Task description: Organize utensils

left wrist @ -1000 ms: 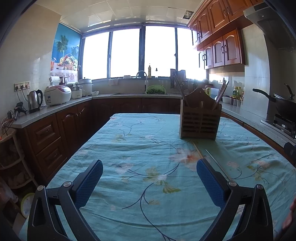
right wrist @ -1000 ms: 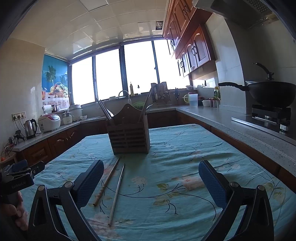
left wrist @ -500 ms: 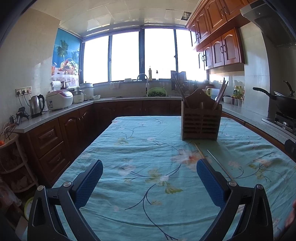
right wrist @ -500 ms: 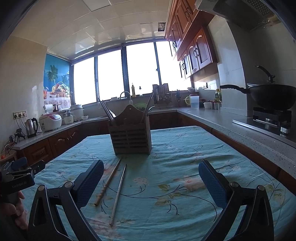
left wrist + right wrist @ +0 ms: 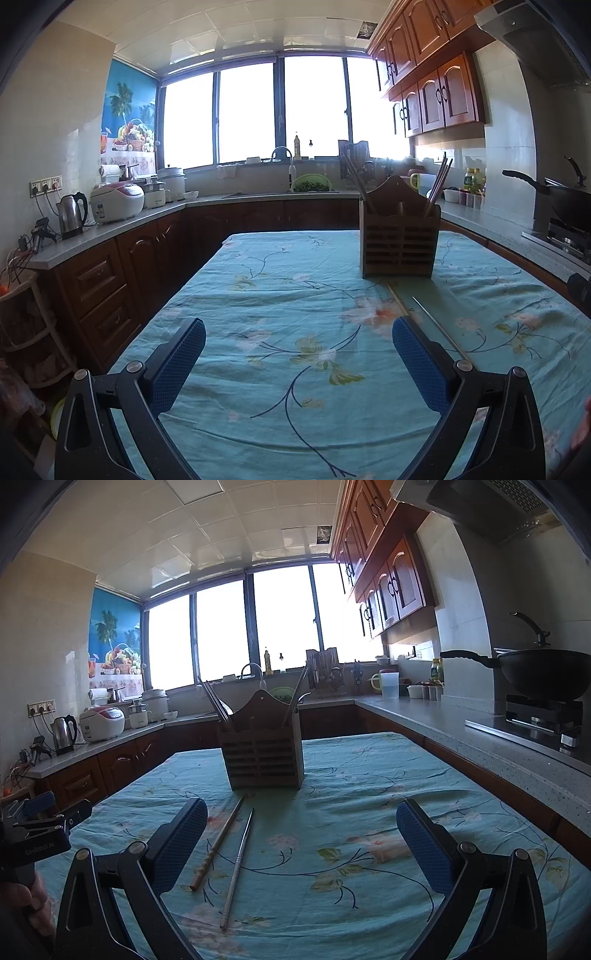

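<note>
A kettle point(image 5: 72, 215) and rice cooker point(image 5: 117, 201) stand on the counter; a black wok point(image 5: 543, 672) sits on the stove point(image 5: 539, 716).

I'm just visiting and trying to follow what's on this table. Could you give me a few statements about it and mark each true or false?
1. Two loose chopsticks, a wooden chopstick and a metal chopstick, lie on the tablecloth. True.
2. The right tool grips a chopstick. False: it is open and empty.
3. The wooden holder stands upright beyond the chopsticks. True.
4. The holder is empty. False: utensils stick out of it.
5. The left tool is open. True.
</note>
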A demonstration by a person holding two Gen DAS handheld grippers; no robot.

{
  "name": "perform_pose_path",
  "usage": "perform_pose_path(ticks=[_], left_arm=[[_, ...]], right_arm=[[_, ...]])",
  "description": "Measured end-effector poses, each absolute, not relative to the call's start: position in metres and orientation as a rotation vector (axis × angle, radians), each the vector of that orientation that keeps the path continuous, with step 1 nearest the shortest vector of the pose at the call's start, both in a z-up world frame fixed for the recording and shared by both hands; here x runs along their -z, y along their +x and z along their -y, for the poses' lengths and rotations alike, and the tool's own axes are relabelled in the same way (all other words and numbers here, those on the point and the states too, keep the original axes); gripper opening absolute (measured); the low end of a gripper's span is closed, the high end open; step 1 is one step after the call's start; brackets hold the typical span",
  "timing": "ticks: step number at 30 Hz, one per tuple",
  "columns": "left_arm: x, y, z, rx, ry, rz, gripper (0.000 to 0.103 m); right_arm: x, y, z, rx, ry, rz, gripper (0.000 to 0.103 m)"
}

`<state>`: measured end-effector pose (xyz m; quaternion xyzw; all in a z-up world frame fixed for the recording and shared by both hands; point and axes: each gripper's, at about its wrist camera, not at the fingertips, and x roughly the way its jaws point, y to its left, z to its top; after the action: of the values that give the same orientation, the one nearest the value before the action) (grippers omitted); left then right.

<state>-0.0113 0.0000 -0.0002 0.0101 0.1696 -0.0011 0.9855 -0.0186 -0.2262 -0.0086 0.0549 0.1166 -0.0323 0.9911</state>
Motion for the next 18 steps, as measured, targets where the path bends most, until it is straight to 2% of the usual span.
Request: perform_pose_path(ticks=[18], left_arm=[[0.0003,-0.012,0.0047,-0.003,0.026,-0.34,0.102]], right_arm=[[0.0082,-0.0174,0.2249,0.061,0.111,-0.228,0.103]])
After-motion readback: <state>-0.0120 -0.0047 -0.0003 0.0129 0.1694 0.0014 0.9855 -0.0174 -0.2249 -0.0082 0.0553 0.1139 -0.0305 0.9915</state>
